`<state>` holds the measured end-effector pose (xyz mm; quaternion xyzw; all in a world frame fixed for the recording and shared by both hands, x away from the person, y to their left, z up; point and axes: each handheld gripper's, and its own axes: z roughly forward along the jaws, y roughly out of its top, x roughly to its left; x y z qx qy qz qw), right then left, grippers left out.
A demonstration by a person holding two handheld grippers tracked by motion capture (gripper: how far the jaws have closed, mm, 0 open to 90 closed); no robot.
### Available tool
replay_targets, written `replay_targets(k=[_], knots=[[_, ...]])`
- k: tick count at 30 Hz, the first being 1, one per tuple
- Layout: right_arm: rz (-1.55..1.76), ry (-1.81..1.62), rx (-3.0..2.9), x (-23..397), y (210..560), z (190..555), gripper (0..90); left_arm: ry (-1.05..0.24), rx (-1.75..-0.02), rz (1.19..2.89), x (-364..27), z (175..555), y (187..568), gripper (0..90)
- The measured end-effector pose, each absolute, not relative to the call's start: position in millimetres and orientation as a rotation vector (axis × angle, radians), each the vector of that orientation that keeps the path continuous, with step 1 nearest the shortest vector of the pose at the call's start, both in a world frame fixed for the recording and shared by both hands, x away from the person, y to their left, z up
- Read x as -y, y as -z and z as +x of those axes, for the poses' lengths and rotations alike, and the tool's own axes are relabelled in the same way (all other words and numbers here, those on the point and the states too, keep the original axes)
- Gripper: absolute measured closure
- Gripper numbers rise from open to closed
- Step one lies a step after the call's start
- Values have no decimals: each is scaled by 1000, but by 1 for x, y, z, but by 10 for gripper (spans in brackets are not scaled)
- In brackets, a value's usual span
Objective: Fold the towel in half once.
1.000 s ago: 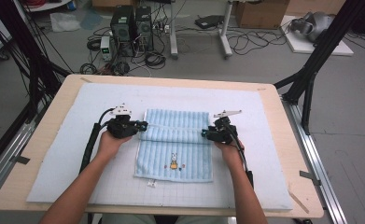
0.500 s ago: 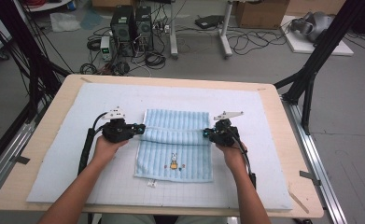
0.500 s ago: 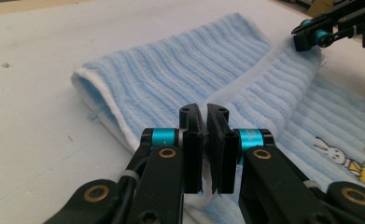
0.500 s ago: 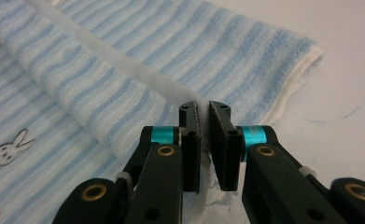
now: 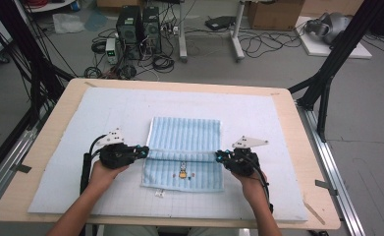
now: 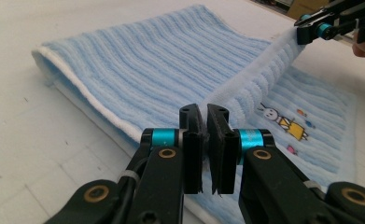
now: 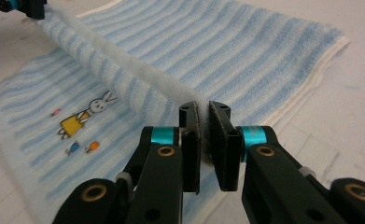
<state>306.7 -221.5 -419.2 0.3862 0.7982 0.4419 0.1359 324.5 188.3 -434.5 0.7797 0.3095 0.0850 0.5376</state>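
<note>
A light-blue striped towel (image 5: pixel 187 135) with a small rabbit picture (image 5: pixel 182 173) lies on the pale mat (image 5: pixel 278 147). A raised fold of the towel runs between the two grippers. My left gripper (image 5: pixel 144 149) is shut on the fold's left end; in the left gripper view the pads (image 6: pixel 204 122) pinch the cloth (image 6: pixel 147 60). My right gripper (image 5: pixel 219 156) holds the right end. Its jaws have just been closing, and in the right gripper view (image 7: pixel 202 122) the towel (image 7: pixel 245 42) is pressed between them. Each gripper view also shows the other gripper far off on the same fold.
The mat covers most of a wooden table (image 5: pixel 307 216). Black frame legs (image 5: pixel 327 73) stand at both far corners. Computer towers (image 5: pixel 135 24), cables and boxes sit on the floor beyond the far edge.
Both hands have moved toward the person, drawing the held towel fold over the lower layer. The right gripper's jaws have come together on the cloth.
</note>
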Motion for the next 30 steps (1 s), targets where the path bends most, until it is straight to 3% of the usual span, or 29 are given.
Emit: replay_targets(k=[15, 30], knots=[[1103, -1269, -2317, 222, 423, 263, 829, -206, -697, 1876, -189, 281, 438, 841], [1094, -1240, -2339, 221, 427, 240, 825, -178, -691, 1904, -191, 263, 442, 839]])
